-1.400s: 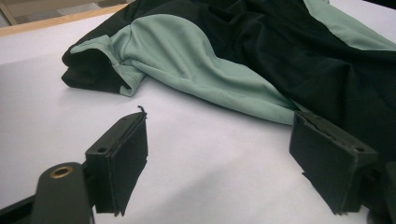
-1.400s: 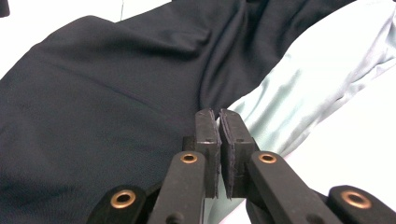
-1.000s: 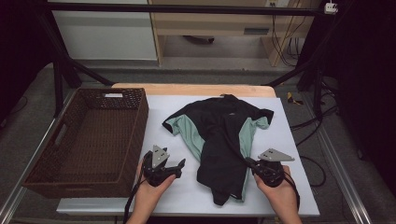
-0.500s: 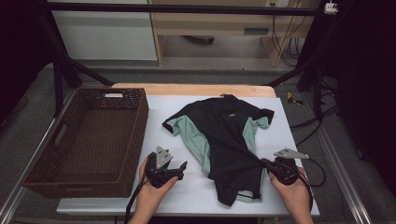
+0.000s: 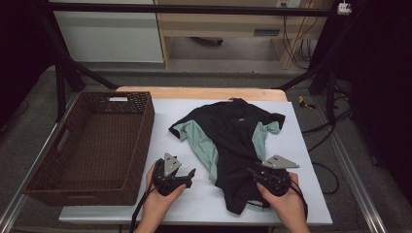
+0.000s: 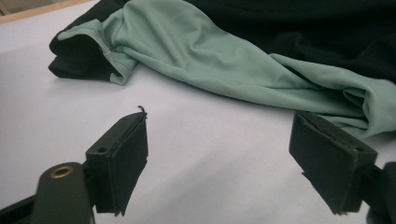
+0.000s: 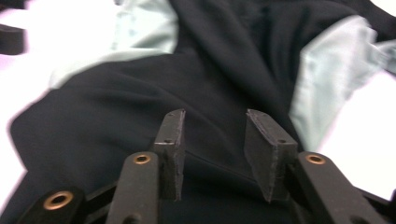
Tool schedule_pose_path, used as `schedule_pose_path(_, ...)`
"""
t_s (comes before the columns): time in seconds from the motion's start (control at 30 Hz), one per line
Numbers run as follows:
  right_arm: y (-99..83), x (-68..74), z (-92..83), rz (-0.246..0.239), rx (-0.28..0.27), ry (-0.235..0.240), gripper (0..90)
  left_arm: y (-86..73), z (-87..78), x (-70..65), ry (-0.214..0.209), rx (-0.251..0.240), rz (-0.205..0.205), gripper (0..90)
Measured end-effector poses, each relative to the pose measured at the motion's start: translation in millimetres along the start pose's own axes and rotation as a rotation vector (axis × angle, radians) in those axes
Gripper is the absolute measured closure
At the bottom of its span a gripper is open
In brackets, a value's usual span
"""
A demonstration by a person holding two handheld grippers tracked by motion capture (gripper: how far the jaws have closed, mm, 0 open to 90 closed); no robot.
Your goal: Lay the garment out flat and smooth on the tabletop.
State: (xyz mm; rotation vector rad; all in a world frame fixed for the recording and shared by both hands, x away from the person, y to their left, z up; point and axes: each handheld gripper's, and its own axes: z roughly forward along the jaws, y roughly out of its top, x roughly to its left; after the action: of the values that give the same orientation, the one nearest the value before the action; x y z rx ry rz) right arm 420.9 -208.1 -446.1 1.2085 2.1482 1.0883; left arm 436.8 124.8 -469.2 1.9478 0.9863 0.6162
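Note:
A black shirt with mint-green side panels (image 5: 233, 136) lies crumpled on the white table, collar toward the far edge. My left gripper (image 5: 192, 175) rests on the table just left of the shirt. It is open, with bare table between its jaws (image 6: 219, 163), and the green panel (image 6: 210, 51) lies just beyond them. My right gripper (image 5: 251, 172) sits over the shirt's lower right part. Its jaws have just been opening and stand partly apart (image 7: 212, 144). The black fabric (image 7: 140, 102) lies under and between them, and the pads do not press on it.
A dark brown wicker basket (image 5: 92, 141) stands on the left of the table, close beside my left hand. The white table cover (image 5: 301, 194) is bare to the right of the shirt. A wooden strip (image 5: 204, 93) marks the far edge.
The right gripper went right with the shirt's lower edge, shifting the hem, then came back left over the black fabric with its jaws parted. The left gripper stayed put.

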Motion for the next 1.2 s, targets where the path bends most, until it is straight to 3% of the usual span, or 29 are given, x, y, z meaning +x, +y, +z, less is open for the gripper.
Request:
schedule_pose_path(0.5, 15.1, 70.9, 14.7, -0.134, -0.007, 0.157, 44.7, 0.4, -0.6, 1.7, 0.002, -0.004, -0.007, 19.8)
schedule_pose_path(0.7, 13.8, 84.4, 23.6, -0.186, 0.025, 0.158, 39.8, 0.6, -0.3, 0.0, -0.005, -0.002, -0.005, 19.8)
schedule_pose_path(0.8, 12.9, 85.2, 28.1, -0.198, 0.041, 0.141, 46.0, 0.8, -0.3, -1.0, -0.007, -0.002, -0.001, 19.9)
schedule_pose_path(1.0, 10.6, 78.7, 28.7, -0.215, 0.052, 0.146, 72.6, 1.0, -0.2, -2.4, -0.009, 0.001, 0.004, 20.0)
schedule_pose_path(1.2, 11.9, 71.7, 22.0, -0.182, 0.022, 0.152, 76.0, 0.9, 0.2, -4.4, -0.014, 0.004, 0.009, 20.3)
